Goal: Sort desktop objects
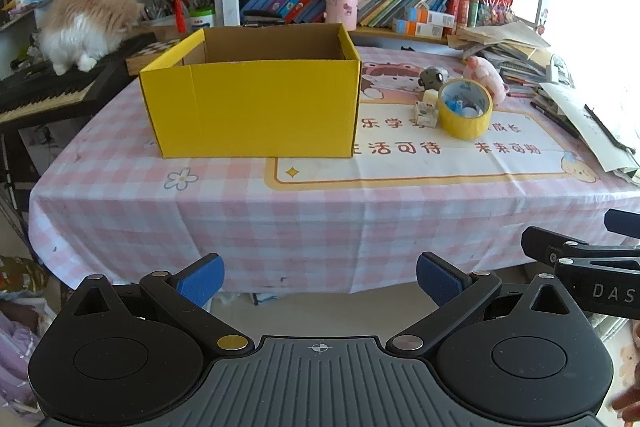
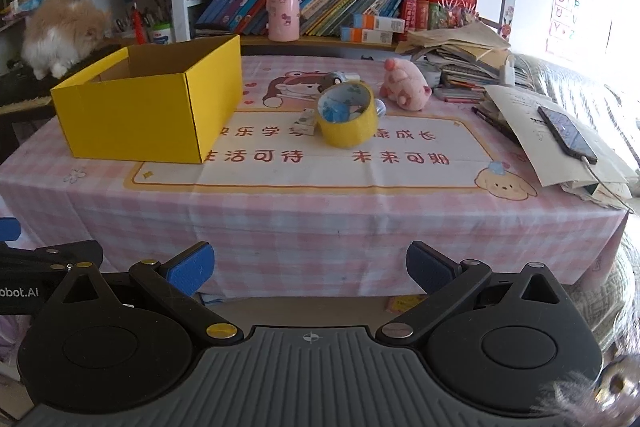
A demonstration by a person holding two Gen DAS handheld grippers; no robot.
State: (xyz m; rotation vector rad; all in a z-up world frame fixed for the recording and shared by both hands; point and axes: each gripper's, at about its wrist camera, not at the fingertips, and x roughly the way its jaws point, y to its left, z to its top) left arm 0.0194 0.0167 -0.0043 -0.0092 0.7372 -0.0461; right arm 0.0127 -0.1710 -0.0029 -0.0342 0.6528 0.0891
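Nearest, both tools are held off the table's front edge, short of the cloth. The left gripper [image 1: 320, 279] has its blue pads spread wide with nothing between them; the right gripper [image 2: 310, 267] is likewise spread wide and empty. The right tool's black arm shows at the right margin of the left wrist view, and the left tool's arm at the left margin of the right wrist view, so the two sit side by side.

Ahead of both lies the table [image 2: 320, 227], covered by a pink checked cloth with a printed cartoon mat.

Ahead and slightly left of the left gripper stands an open yellow box [image 1: 252, 107]; its visible interior shows no contents.

Ahead of the right gripper, to the right of the box, a roll of yellow tape [image 2: 347, 115] stands tilted. A small white carton [image 2: 306, 121] sits just beside it on the box side. Behind the tape is a small grey toy [image 2: 334, 79], partly hidden. A pink plush [image 2: 404, 83] lies to the tape's far right.

Farther right, a phone [image 2: 566, 133] rests on stacked papers.

Farthest, a pink cup [image 2: 283, 11] stands before shelved books, and a fluffy cat [image 2: 60, 35] sits at far left.
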